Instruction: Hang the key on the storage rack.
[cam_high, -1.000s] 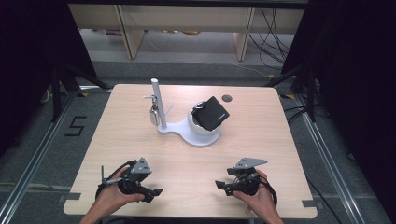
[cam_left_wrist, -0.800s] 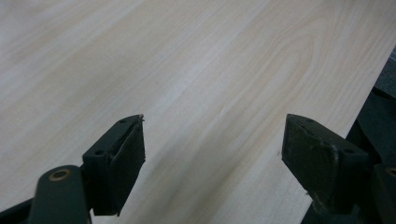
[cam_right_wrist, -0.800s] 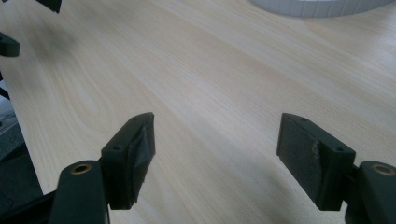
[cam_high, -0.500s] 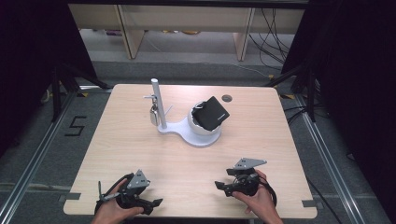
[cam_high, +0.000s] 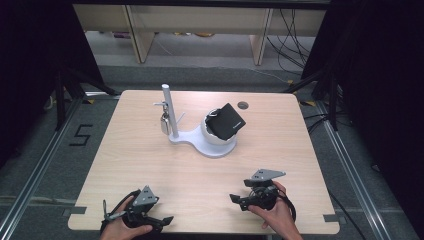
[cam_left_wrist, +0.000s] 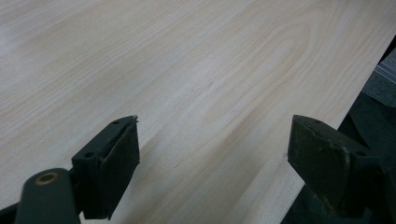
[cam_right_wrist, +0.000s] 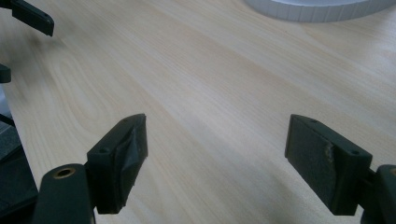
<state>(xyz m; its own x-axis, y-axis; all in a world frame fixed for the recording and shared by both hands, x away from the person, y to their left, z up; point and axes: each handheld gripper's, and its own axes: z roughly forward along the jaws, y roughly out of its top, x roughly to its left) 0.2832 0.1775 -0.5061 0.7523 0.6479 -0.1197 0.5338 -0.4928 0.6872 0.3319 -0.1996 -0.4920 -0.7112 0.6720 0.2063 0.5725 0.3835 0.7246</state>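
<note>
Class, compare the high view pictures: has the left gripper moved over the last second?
Yes. The left gripper has moved toward the near edge of the light wooden table, farther from the white stand. Its jaws have just been opening, with nothing between them.

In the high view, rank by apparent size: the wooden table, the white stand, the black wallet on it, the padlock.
1. Wooden table
2. White stand
3. Black wallet
4. Padlock, hanging by the stand's post

All sit at similar distance, so the order holds.

White stand base (cam_right_wrist: 322, 8) cut off at top edge (right gripper view).
</note>
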